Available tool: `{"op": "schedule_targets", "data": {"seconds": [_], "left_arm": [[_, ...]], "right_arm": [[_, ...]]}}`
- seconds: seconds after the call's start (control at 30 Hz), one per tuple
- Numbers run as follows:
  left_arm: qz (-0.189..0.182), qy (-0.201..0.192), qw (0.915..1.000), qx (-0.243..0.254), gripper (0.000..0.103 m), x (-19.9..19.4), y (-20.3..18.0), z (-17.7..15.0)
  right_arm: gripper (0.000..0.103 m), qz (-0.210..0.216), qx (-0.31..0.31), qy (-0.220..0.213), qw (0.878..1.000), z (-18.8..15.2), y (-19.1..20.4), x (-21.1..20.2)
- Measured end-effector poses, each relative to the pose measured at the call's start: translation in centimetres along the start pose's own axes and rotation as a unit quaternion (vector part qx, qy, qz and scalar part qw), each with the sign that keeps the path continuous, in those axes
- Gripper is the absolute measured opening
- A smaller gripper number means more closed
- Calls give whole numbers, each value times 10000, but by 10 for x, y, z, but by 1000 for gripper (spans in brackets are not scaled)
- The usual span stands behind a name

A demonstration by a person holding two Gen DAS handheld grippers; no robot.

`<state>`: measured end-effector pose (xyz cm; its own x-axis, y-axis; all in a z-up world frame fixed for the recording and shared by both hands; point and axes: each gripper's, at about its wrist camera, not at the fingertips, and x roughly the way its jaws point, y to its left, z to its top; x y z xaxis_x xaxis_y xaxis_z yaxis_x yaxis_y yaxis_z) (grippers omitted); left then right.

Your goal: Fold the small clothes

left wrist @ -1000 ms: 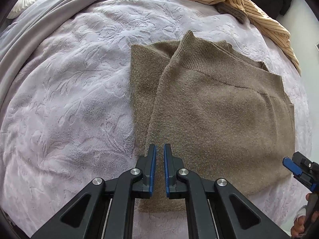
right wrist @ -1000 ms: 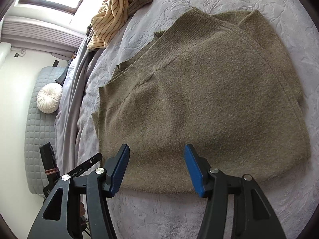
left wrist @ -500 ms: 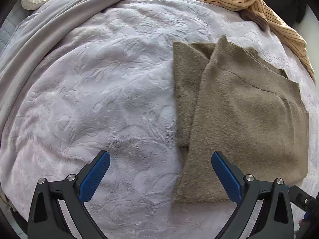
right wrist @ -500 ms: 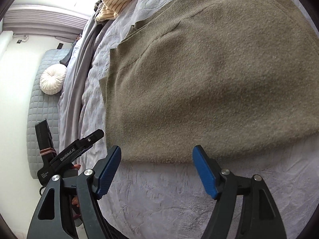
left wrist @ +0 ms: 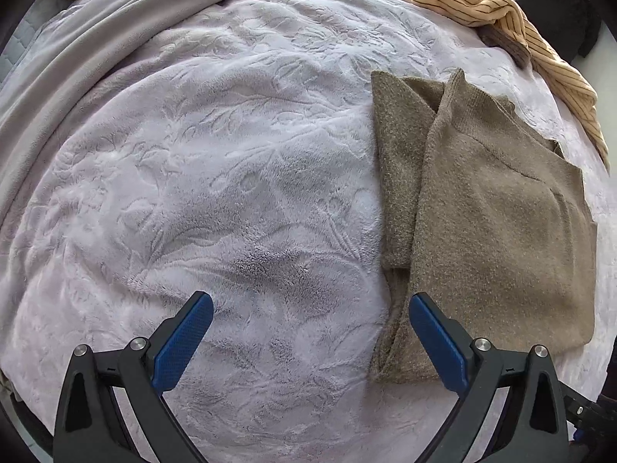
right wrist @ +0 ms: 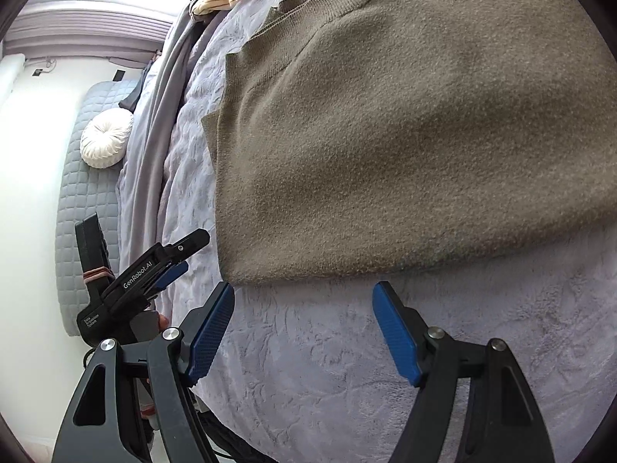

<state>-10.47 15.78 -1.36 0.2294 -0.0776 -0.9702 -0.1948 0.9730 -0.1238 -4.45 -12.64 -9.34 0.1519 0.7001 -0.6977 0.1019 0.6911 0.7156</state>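
Left wrist view: my left gripper (left wrist: pixel 310 341) stands wide open with nothing between its blue pads (left wrist: pixel 181 343), poised over the bare lilac bedspread (left wrist: pixel 200 177). The brown knit sweater (left wrist: pixel 497 223) lies flat on the bed at about 2 o'clock from the gripper, already folded once, with a narrow sleeve panel (left wrist: pixel 397 177) showing along its left edge and a ribbed band (left wrist: pixel 482 119) running toward 1 o'clock. My right-hand pad sits just beside the sweater's near left corner, not touching it as far as I can tell. A striped yellow garment (left wrist: pixel 497 11) is heaped well apart at 1 o'clock.

Right wrist view: my right gripper (right wrist: pixel 304 332) is likewise open and empty, hovering over the bedspread (right wrist: pixel 347 378) just short of the sweater's (right wrist: pixel 385 135) near hem, which runs from 10 to 2 o'clock ahead of the pads. The left gripper (right wrist: pixel 169 262) appears at 9 o'clock, beside the hem's left corner. A round white cushion (right wrist: pixel 106 137) rests on a quilted grey surface at 10 o'clock.

Handling, as I judge it: the knit is soft, limp and light, thick enough to pinch easily, and its fuzzy face should cling to the plush bedspread rather than slide. It will sag between two holds, so I would take the near hem at both corners, pinching all layers together, and lift evenly to carry the fold toward 12 o'clock.
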Motion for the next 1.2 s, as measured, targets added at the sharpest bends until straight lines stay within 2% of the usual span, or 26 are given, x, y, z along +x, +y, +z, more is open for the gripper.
{"op": "schedule_targets", "data": {"seconds": [0.23, 0.33, 0.4, 0.53, 0.7, 0.83, 0.87, 0.9, 0.93, 1.0, 1.07, 1.2], "left_arm": [[-190, 135, 9997, 10, 102, 0, 18, -13], [-267, 72, 9996, -19, 102, -3, 26, -18], [-370, 53, 9993, -10, 102, -4, 31, -18], [-914, 192, 9956, -64, 102, -7, 38, -18], [-1461, 215, 9890, -30, 102, -13, 33, -15], [-2158, 331, 9758, -96, 102, -8, 20, 2], [-2304, 386, 9722, -127, 102, -3, 17, 12], [-2443, 452, 9685, -164, 102, 2, 13, 17], [-2529, 530, 9658, -201, 102, 7, 10, 22], [-2726, 740, 9588, -297, 102, 17, 3, 30], [-2994, 885, 9493, -372, 102, 26, -4, 37], [-3432, 1081, 9318, -478, 102, 40, -31, 53]], "right_arm": [[77, 274, 318, 153, 9990, -13, 2, 24], [77, 410, 441, 109, 9981, -16, 3, 32], [77, 652, 671, 22, 9956, -16, 0, 36], [77, 1081, 1295, -242, 9854, -14, -11, 46], [77, 1543, 1686, -520, 9721, -5, -11, 60], [77, 1994, 2152, -692, 9535, 0, -15, 70], [74, 2145, 2311, -741, 9461, 1, -17, 72], [56, 2254, 2426, -776, 9404, 2, -19, 72], [29, 2330, 2509, -786, 9363, 3, -21, 73], [10, 2571, 2489, -884, 9296, 6, -21, 70], [10, 2724, 2232, -938, 9312, 13, -14, 58], [10, 2752, 1615, -907, 9434, 27, 8, 34]]}}
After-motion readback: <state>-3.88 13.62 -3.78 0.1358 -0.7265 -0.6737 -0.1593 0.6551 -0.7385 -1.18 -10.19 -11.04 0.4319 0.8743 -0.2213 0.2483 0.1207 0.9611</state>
